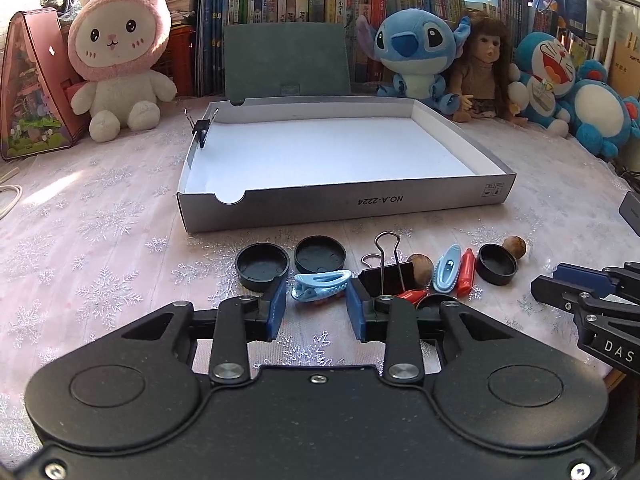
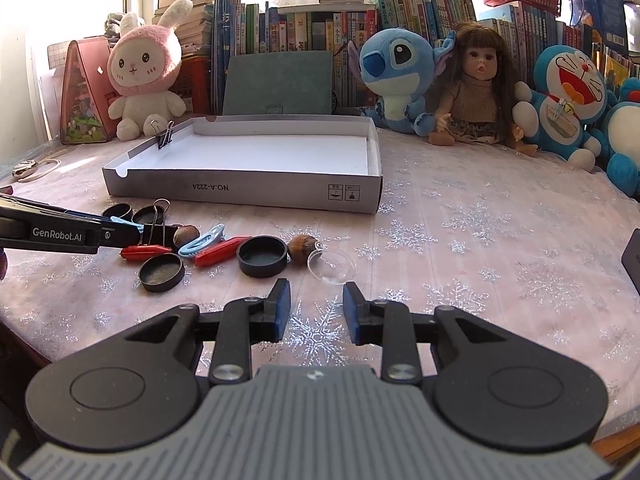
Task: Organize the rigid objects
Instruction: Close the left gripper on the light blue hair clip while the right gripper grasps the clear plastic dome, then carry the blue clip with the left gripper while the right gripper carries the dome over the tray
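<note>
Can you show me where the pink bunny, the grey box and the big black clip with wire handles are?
pink bunny (image 1: 116, 46): left wrist view, on its face.
grey box (image 1: 344, 202): left wrist view, on its front wall.
big black clip (image 1: 386, 278): left wrist view, on its black body.

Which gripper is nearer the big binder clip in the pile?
Left. The left gripper sits just beside the binder clip; the right gripper hangs off to the far side of the pile.

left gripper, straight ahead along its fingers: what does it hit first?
Likely the light blue clip: it lies just ahead of the left gripper, partly between the open fingers, which look clear of it. Beyond it stands the grey box. Depth is hard to judge.
</note>
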### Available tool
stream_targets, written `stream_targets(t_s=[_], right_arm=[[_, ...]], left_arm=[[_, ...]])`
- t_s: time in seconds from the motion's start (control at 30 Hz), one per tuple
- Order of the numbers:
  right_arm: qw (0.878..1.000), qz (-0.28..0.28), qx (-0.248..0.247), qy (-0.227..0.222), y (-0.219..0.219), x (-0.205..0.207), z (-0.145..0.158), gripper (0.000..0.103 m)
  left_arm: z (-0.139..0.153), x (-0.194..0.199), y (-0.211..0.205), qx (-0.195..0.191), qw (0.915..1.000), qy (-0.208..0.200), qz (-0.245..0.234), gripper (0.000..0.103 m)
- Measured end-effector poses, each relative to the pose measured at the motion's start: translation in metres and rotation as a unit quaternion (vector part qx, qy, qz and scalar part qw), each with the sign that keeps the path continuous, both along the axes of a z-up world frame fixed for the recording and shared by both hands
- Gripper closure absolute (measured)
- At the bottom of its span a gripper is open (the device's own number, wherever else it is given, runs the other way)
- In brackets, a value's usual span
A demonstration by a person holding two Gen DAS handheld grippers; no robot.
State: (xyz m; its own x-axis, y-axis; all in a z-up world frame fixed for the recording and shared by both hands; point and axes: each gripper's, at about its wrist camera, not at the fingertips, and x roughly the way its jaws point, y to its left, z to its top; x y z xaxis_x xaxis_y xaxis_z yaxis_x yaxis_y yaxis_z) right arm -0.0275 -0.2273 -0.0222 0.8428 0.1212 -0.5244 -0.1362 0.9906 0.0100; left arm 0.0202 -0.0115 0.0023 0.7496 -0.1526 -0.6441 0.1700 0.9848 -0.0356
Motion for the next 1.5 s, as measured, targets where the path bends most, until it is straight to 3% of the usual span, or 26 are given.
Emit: stream_targets(t_s=[0.03, 0.1, 0.13, 0.33, 0.53, 0.63, 0.9, 1.0, 1.1, 1.27, 1.5], right_arm=[[1.0, -0.003, 0.0, -0.001, -0.001, 0.0, 0.0, 0.067], [1.0, -0.012, -0.001, -0.002, -0.005, 0.002, 0.001, 0.053], [1.0, -0.015, -0.002, -0.002, -0.006, 0.003, 0.001, 0.052], [0.999, -0.035, -0.015, -0.005, -0.016, 0.008, 0.004, 0.052], [0.999, -0.043, -0.021, -0.007, -0.022, 0.012, 0.004, 0.052], [0.999, -0.04, -0.017, -0.008, -0.022, 0.012, 0.005, 0.05], [0.998, -0.056, -0.026, 0.003, -0.019, 0.02, 0.002, 0.05], [0.998, -0.061, -0.027, 0.007, -0.021, 0.021, 0.0, 0.05], [0.998, -0.055, -0.023, 0.004, -0.023, 0.019, 0.001, 0.049], [0.999, -0.046, -0.027, -0.003, -0.02, 0.022, 0.003, 0.041], [0.998, -0.053, -0.038, -0.004, -0.015, 0.028, -0.002, 0.036]], left_arm=[[-0.001, 0.001, -0.001, 0.001, 1.0, 0.0, 0.002, 0.069], [-0.001, 0.002, -0.002, -0.001, 1.0, -0.002, 0.004, 0.069], [-0.002, 0.003, -0.002, -0.002, 1.0, -0.003, 0.004, 0.069], [-0.001, -0.002, 0.008, 0.005, 1.0, -0.005, 0.0, 0.079], [0.0, -0.01, 0.029, 0.022, 0.9997, -0.002, 0.003, 0.078], [0.001, -0.013, 0.036, 0.028, 0.9996, -0.002, 0.009, 0.067], [0.001, -0.006, 0.049, 0.02, 0.9981, 0.002, 0.059, 0.066], [0.004, -0.008, 0.048, 0.005, 0.9984, 0.0, 0.056, 0.064], [0.008, -0.013, 0.043, -0.009, 0.9993, -0.014, 0.034, 0.05], [0.003, -0.012, 0.025, 0.041, 0.9987, -0.025, 0.016, 0.047], [-0.006, -0.008, 0.013, 0.074, 0.9967, -0.035, -0.002, 0.045]])
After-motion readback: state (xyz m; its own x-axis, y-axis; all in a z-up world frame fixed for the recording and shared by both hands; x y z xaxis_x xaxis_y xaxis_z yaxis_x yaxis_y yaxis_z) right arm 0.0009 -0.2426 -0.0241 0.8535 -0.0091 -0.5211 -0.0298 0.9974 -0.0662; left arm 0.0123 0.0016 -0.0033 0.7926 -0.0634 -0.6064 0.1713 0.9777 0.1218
